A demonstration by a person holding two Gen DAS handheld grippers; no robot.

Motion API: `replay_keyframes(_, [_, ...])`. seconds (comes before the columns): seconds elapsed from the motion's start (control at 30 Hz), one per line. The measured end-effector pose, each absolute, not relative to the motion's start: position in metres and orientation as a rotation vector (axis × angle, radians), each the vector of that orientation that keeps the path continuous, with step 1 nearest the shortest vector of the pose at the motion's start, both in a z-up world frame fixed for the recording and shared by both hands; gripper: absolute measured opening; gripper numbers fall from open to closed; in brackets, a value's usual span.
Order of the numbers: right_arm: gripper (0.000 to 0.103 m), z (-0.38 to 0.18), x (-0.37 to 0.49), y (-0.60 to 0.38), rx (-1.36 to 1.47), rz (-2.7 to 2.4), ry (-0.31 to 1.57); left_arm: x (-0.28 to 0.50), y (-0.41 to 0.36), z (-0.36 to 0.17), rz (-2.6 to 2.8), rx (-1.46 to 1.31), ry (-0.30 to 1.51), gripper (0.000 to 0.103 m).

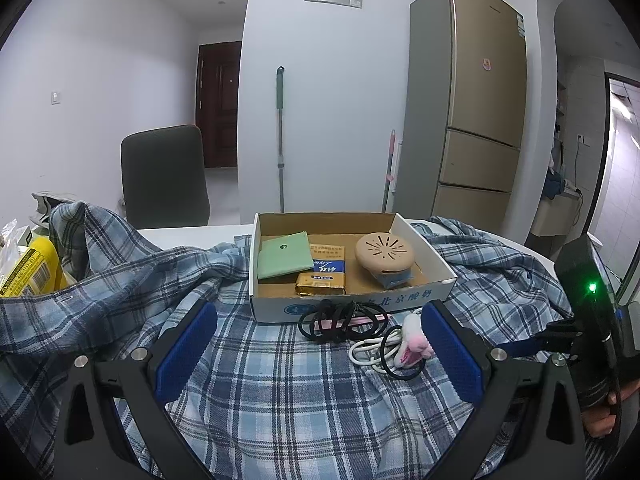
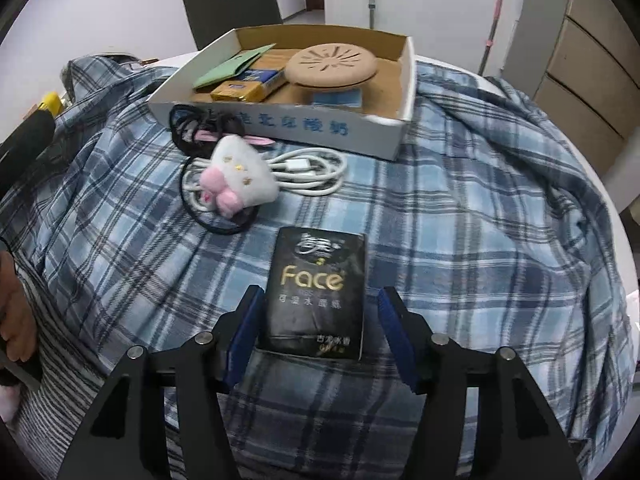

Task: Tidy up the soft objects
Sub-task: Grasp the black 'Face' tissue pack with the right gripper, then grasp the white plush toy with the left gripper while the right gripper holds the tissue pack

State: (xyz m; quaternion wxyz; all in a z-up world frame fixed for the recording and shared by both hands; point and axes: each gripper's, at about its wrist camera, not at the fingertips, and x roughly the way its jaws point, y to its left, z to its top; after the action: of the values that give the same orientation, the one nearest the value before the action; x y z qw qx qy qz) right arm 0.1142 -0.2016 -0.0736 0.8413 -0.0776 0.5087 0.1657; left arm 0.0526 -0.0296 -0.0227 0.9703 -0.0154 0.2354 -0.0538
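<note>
Between the right gripper's blue-padded jaws lies a black tissue packet with gold "Face" lettering, flat on the blue plaid cloth. Left pad is at or against the packet's edge; right pad stands clear with a visible gap, so jaws are partly open and not clamping it. Packet's near end is partly cut off by the gripper frame.

Left gripper has its jaws wide apart, nothing between them, only cloth below.

Beyond the packet: white plush toy with pink bow resting on a coiled white cable and a black elastic loop; a black tangle of cord touches the front wall of the white cardboard box. How the cords interlace is hard to make out.

Box holds a green pouch, a gold-wrapped block, a blue-and-gold packet and a tan round vented disc on something blue, mostly hidden.

Cloth covers the desk; bare white desk edge shows at right. Open cloth lies right of the packet. A hand sits at the far left edge, cropped.
</note>
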Motion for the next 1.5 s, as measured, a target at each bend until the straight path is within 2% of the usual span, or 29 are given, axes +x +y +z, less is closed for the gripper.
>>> replay_keyframes(0.23, [0.058, -0.068, 0.121, -0.203, -0.177, 0.340, 1.033, 0.051, -0.034, -0.023, -0.113, -0.013, 0.473, 0.103])
replay_keyframes(0.33, [0.046, -0.075, 0.128, -0.200, -0.168, 0.354, 1.058, 0.051, -0.038, -0.024, -0.131, 0.003, 0.479, 0.103])
replay_keyframes(0.37, [0.046, -0.075, 0.128, -0.200, -0.162, 0.353, 1.051, 0.052, -0.040, -0.024, -0.139, 0.012, 0.485, 0.103])
replay_keyframes(0.57, [0.045, -0.047, 0.122, -0.216, -0.144, 0.342, 0.874, 0.061, -0.065, -0.029, -0.240, 0.110, 0.548, 0.102])
replay_keyframes(0.83, [0.045, -0.034, 0.117, -0.228, -0.125, 0.309, 0.734, 0.082, -0.111, -0.044, -0.348, 0.286, 0.681, 0.084])
replay_keyframes(0.97, [0.045, -0.040, 0.114, -0.229, -0.122, 0.313, 0.744, 0.106, -0.124, -0.055, -0.387, 0.273, 0.769, 0.074])
replay_keyframes(1.1, [0.045, -0.043, 0.116, -0.234, -0.095, 0.326, 0.762, 0.123, -0.133, -0.064, -0.381, 0.297, 0.796, 0.071])
replay_keyframes(1.3, [0.045, -0.045, 0.118, -0.232, -0.097, 0.333, 0.779, 0.135, -0.133, -0.080, -0.389, 0.291, 0.838, 0.059])
replay_keyframes(1.4, [0.045, -0.046, 0.119, -0.232, -0.098, 0.332, 0.785, 0.136, -0.130, -0.081, -0.407, 0.274, 0.841, 0.046])
replay_keyframes(1.5, [0.045, -0.046, 0.120, -0.232, -0.100, 0.332, 0.791, 0.134, -0.131, -0.080, -0.414, 0.277, 0.833, 0.042])
